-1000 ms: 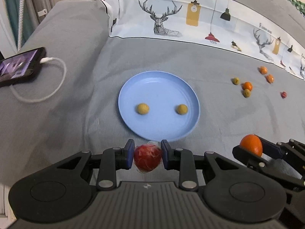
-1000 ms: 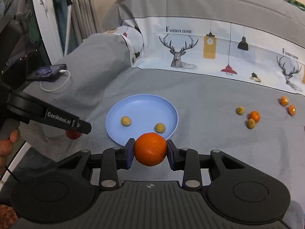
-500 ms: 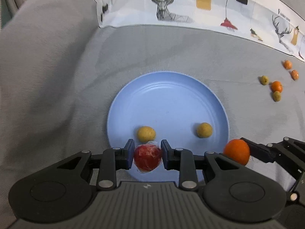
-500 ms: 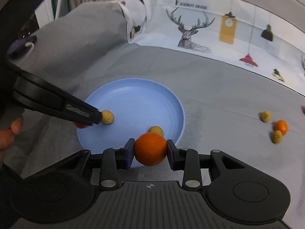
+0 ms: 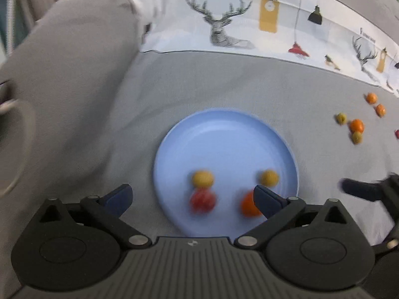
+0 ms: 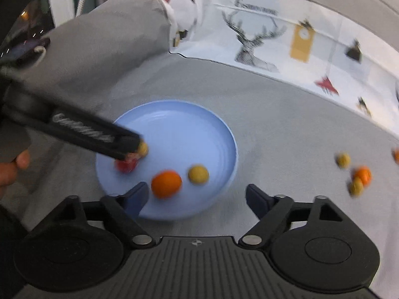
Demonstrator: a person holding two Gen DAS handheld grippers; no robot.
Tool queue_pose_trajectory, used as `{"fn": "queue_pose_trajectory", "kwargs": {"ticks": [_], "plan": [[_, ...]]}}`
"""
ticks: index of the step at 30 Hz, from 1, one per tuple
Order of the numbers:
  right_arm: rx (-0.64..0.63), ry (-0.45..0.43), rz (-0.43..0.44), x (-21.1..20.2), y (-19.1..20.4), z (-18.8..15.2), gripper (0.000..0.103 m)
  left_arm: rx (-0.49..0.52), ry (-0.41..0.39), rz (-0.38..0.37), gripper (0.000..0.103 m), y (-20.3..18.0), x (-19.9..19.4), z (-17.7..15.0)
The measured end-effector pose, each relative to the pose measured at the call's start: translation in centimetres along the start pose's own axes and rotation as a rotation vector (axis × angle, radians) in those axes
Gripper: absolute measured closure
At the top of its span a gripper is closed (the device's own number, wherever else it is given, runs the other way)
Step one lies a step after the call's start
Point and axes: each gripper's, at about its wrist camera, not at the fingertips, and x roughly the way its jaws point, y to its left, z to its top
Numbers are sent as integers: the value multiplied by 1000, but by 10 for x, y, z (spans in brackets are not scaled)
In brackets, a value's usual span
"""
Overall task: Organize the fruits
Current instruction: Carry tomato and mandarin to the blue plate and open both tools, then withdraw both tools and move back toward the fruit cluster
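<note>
A light blue plate lies on the grey bedcover. On it rest two small yellow fruits, a red fruit and an orange. My left gripper hangs over the plate's near edge, jaws opening wide; the red fruit lies loose between them, untouched. In the right wrist view my right gripper is also opening. The orange sits free on the plate, close to its left finger. The left gripper's fingers reach in over the red fruit.
Several loose fruits, orange and yellow-green, lie on the cover at the right. A deer-print cloth runs along the back. A phone with a white cable lies far left. A person's hand holds the left gripper.
Both grippers came down over the plate and opened. The red fruit left the left jaws and the orange left the right jaws; both now lie on the plate.
</note>
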Motion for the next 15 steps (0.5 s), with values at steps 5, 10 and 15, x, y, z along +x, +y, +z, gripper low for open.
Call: {"fn": "queue_pose_trajectory", "kwargs": {"ticks": [5,10,15], "plan": [[142,57,25,-47,-10,-30,9,-8,75,72,0,3,-37,-40],[189,-27,21,-100,3,-50,5,-21,75,88,0,4,-76,-77],[155,-119,27,-138,19,-60,3,7,24,85,0,-5,-106,-96]]}}
